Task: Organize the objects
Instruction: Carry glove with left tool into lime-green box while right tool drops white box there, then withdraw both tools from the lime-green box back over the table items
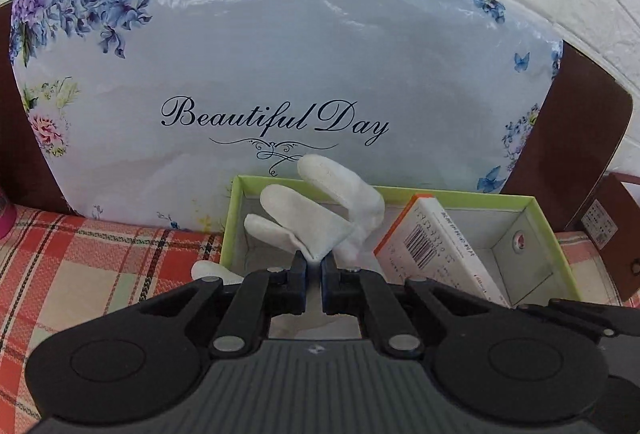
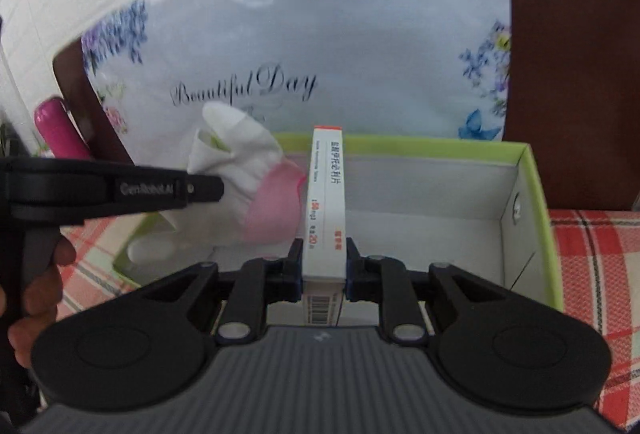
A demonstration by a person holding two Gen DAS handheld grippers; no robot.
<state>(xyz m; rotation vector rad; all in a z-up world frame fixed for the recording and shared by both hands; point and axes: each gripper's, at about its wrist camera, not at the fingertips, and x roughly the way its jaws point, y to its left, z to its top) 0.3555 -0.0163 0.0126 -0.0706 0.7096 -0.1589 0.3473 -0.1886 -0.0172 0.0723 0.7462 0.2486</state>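
Observation:
An open box with a green rim point(image 1: 440, 192) and white inside walls point(image 2: 440, 185) lies on the plaid cover. My left gripper point(image 1: 314, 260) is shut on a white fabric piece point(image 1: 320, 201) with rounded lobes, held over the box's left part. In the right wrist view the same fabric point(image 2: 236, 157) has a pink end and hangs from the left gripper point(image 2: 218, 187). My right gripper point(image 2: 323, 254) is shut on a narrow white carton with an orange edge point(image 2: 326, 185), held upright over the box's middle. From the left wrist view that carton point(image 1: 424, 242) leans inside the box's right half.
A large pillow printed "Beautiful Day" point(image 1: 300, 53) stands right behind the box against a brown headboard point(image 2: 572, 73). A plaid cover point(image 1: 100, 266) spreads around the box. A pink bottle point(image 2: 60, 133) stands at far left. A small white object point(image 2: 148, 250) lies at the box's left corner. A hand point(image 2: 40, 286) grips the left tool.

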